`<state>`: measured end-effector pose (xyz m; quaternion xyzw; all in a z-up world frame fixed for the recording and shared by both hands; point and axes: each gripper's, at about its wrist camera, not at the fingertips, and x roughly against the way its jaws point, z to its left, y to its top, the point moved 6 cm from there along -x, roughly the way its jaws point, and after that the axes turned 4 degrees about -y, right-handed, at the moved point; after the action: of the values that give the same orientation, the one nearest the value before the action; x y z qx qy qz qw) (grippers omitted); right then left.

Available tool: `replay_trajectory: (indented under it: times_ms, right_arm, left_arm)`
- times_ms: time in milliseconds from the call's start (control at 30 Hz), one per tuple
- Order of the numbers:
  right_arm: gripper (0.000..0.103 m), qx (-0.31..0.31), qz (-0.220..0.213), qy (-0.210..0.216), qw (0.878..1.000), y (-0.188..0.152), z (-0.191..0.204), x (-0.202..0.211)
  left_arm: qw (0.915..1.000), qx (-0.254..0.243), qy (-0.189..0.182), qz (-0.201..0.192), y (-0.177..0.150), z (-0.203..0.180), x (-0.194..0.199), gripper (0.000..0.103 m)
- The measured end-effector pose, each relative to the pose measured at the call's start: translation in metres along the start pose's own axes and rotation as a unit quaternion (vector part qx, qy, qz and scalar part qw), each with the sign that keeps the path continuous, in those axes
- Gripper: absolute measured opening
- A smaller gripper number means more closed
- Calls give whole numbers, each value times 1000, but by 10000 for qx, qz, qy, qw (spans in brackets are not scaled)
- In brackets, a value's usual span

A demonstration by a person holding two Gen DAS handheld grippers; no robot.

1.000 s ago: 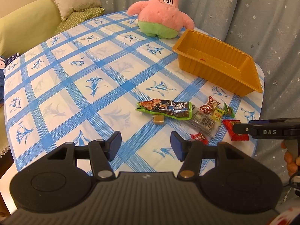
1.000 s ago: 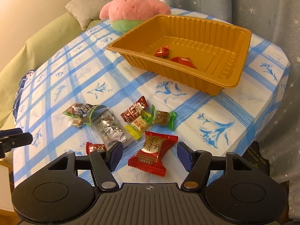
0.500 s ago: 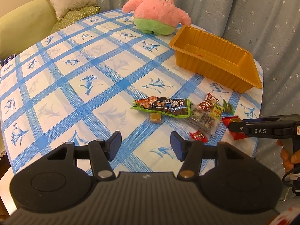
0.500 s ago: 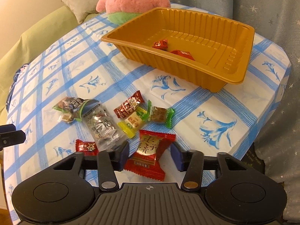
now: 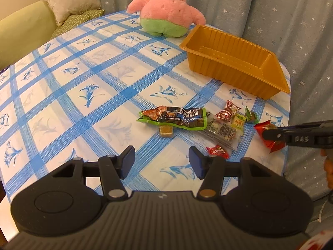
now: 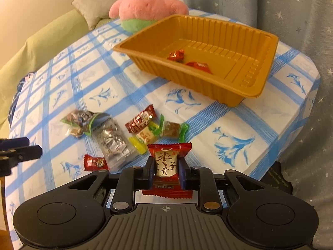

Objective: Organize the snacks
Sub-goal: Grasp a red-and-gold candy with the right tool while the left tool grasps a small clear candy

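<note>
The right gripper [image 6: 166,171] is pinching a red date-candy packet [image 6: 167,167] between its pads at the table's near edge (short of the orange tray [image 6: 252,92] holding two red candies), while the left gripper [image 5: 162,162] is hovering empty, fingers apart.

A: What are the surfaces like?

B: The tablecloth [image 6: 239,125] is matt woven cloth. At its far edge the tray [image 6: 260,79] is glossy, ribbed amber plastic.

A: And the snacks?

B: Shiny wrappers. The red packet [image 6: 166,164] has crinkled foil-like film; the clear pouch [image 6: 112,143] is see-through plastic.

A: Anything else?

B: The plush toy [image 5: 166,14] is fuzzy fabric. The right gripper [image 6: 166,171] is matt black plastic with small metal pins.
</note>
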<state>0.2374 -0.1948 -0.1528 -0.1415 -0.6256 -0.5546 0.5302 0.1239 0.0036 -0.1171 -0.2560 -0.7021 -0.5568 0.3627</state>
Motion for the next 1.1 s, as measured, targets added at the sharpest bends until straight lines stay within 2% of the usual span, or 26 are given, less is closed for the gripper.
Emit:
replay_trajectory:
  times_ms: [400, 733, 1100]
  right_arm:
    - [24, -265, -258, -1, 9993, 14, -14, 22]
    - [24, -409, -281, -70, 9987, 17, -23, 24]
    - [24, -492, -239, -132, 9984, 18, -30, 21]
  left_arm:
    - [9999, -138, -75, 45, 7, 0, -33, 47]
    - [9981, -597, -108, 109, 12, -6, -59, 43]
    - [9969, -744, -130, 203, 15, -8, -85, 43]
